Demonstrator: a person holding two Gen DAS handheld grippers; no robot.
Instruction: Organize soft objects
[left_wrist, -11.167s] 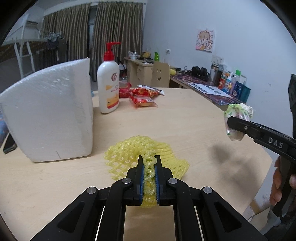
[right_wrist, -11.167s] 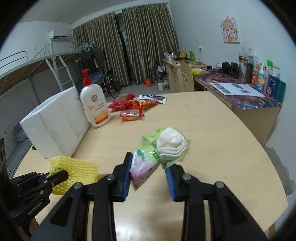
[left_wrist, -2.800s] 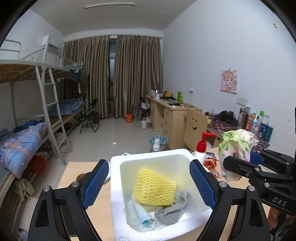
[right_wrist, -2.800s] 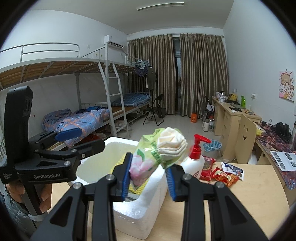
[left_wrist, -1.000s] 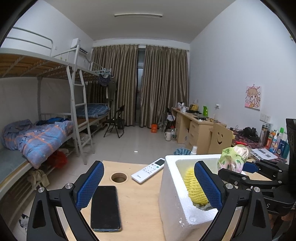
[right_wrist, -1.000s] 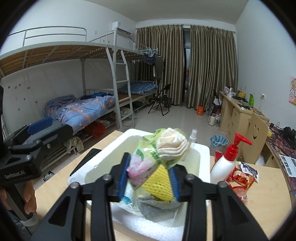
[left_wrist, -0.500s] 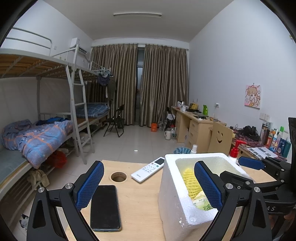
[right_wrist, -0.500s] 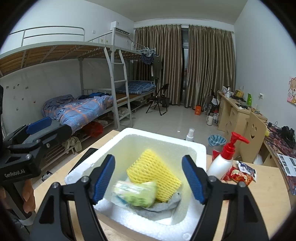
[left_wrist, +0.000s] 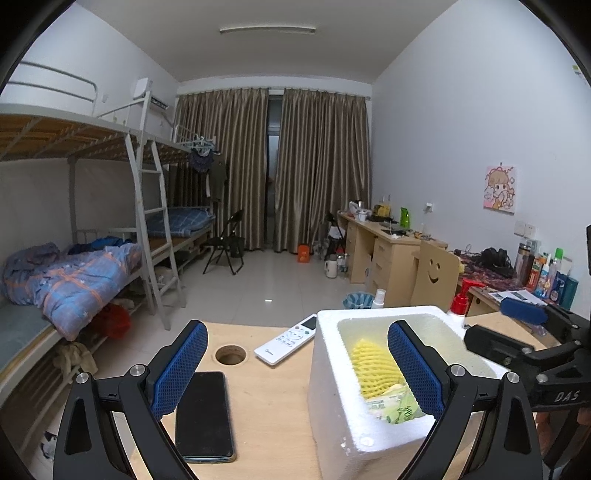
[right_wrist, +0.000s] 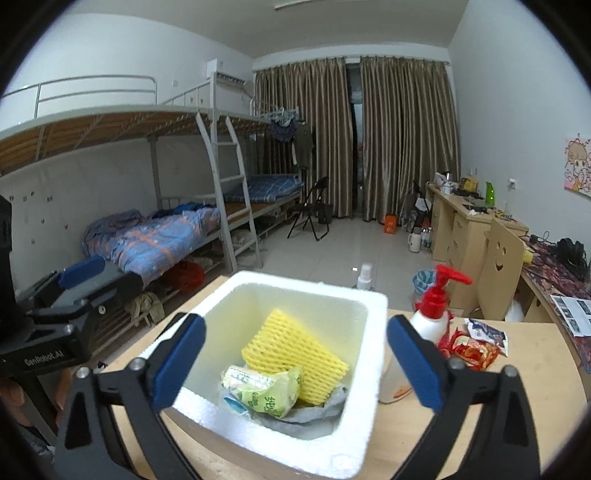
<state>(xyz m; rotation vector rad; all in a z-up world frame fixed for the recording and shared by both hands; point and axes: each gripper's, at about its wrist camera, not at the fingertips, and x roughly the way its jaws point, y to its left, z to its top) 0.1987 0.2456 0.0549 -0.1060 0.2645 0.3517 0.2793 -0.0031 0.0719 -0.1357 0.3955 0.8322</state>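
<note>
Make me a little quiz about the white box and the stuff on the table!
1. True or false: the yellow net lies inside the foam box.
2. Which thing lies on the table left of the box in the left claw's view? A) phone B) spoon C) cup
3. Fill in: the pump bottle has a ____ top.

Key: 1. True; it lies behind a green packet. 2. A; a remote lies there too. 3. Red.
</note>
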